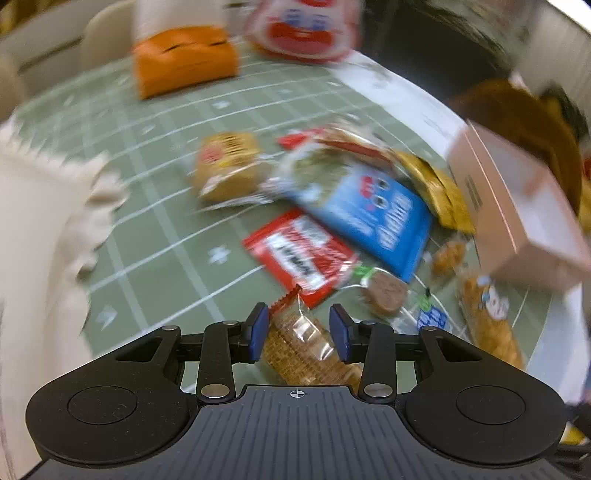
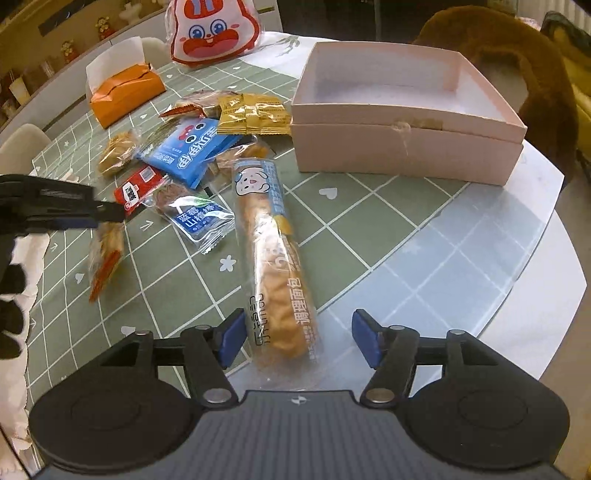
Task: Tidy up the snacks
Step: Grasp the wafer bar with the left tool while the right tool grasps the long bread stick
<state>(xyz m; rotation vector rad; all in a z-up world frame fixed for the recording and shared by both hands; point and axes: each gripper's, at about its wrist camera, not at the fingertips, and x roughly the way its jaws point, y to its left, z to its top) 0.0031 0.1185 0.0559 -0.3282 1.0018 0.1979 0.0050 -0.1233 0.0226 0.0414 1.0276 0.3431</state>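
My left gripper (image 1: 300, 330) is shut on a clear-wrapped waffle biscuit packet (image 1: 303, 339) and holds it above the green checked tablecloth; it shows from the side in the right wrist view (image 2: 107, 216) with the packet (image 2: 105, 254) hanging below. My right gripper (image 2: 298, 338) is open, its fingers on either side of the near end of a long bread packet (image 2: 273, 258) lying on the table. A pile of snacks lies beyond: a blue packet (image 2: 186, 153), a red packet (image 2: 136, 188), yellow sachets (image 2: 253, 114). An open pink box (image 2: 406, 122) stands at the back right.
An orange tissue box (image 2: 123, 92) and a red-and-white rabbit bag (image 2: 214, 29) stand at the far left. A brown furry thing (image 2: 517, 66) lies behind the pink box. The round table's edge (image 2: 561, 258) curves along the right. The left wrist view is motion-blurred.
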